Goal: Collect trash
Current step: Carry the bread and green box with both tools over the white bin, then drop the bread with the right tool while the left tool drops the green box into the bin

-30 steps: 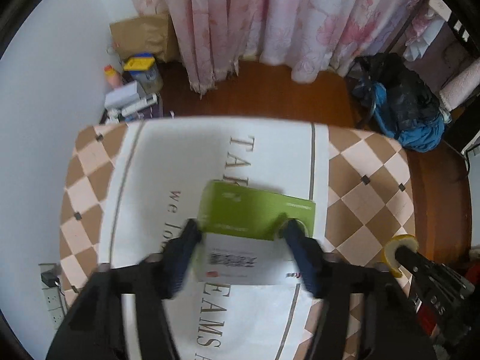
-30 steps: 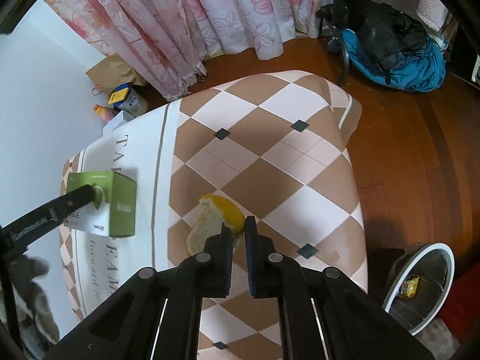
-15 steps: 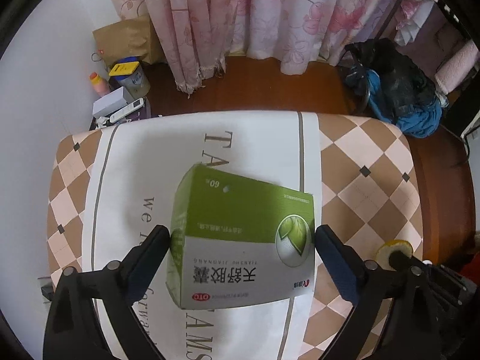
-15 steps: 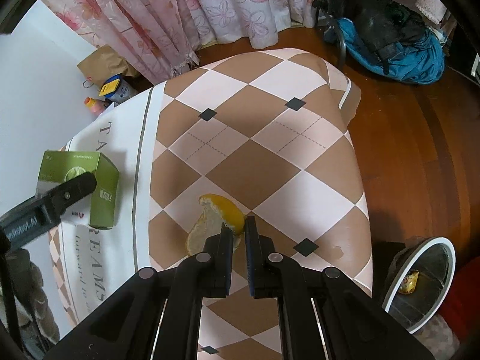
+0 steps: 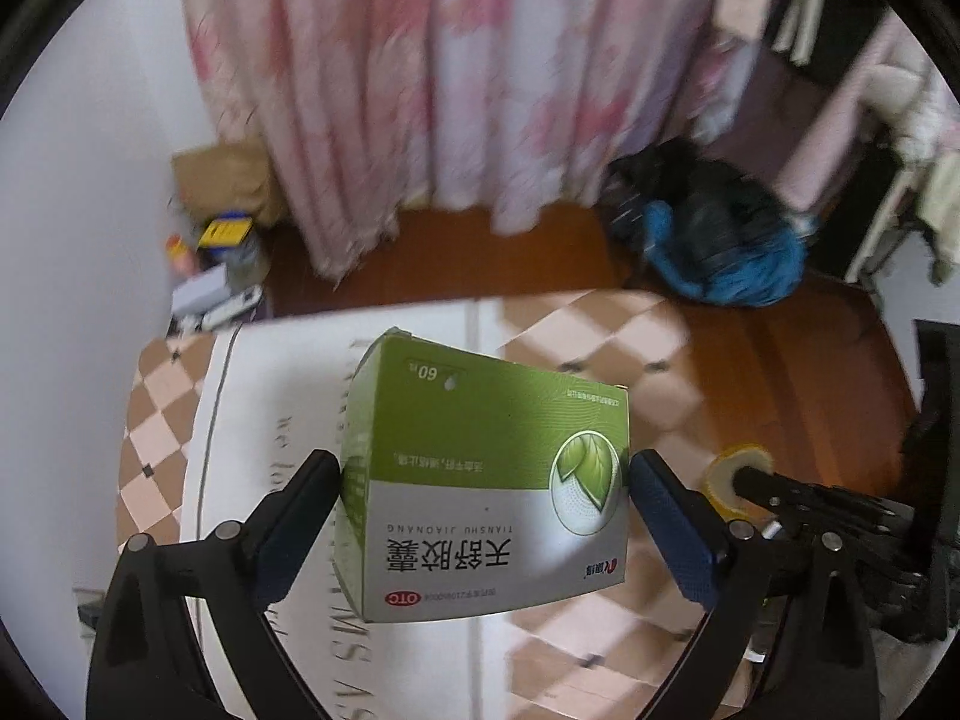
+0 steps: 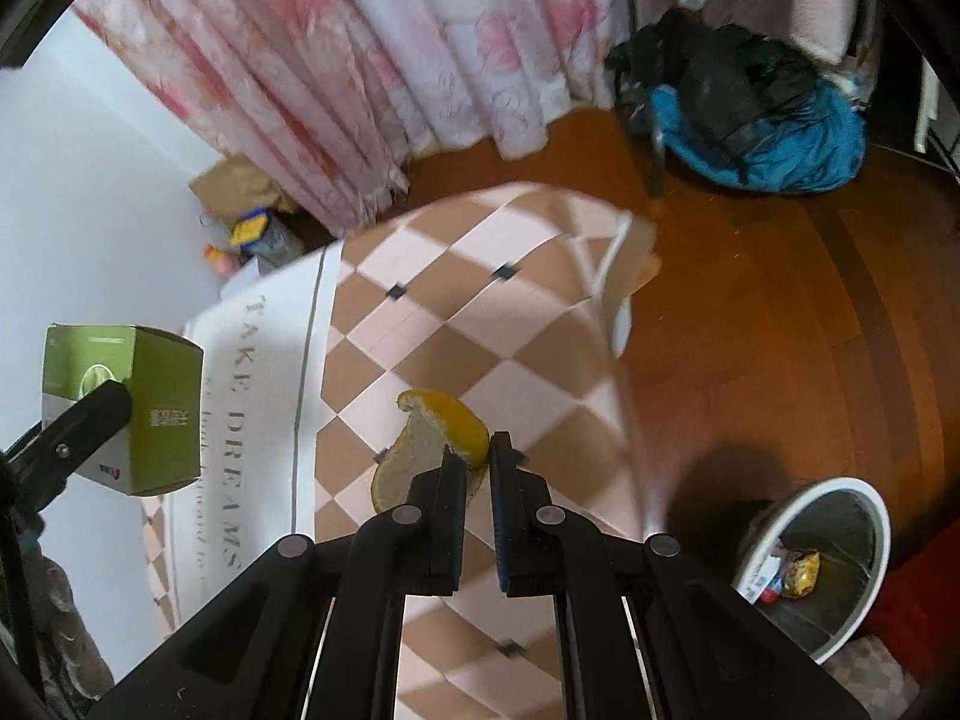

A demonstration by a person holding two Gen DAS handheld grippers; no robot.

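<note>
Left wrist view: the left gripper (image 5: 483, 480), spread wide, clamps a green-and-white box (image 5: 486, 480) by its sides, held above the table (image 5: 180, 420). Beside it the right gripper (image 6: 477, 456), fingers nearly together, pinches a yellow peel (image 6: 432, 432) over the checked cloth, with the bin (image 6: 828, 564) on the floor to the right.

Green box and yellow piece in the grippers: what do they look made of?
The green box looks like thin printed cardboard with a slight sheen: sharp folded edges and printed text and a leaf logo. The yellow piece looks like citrus peel, glossy yellow outside, matte pale pith inside; the blur leaves that uncertain.
</note>
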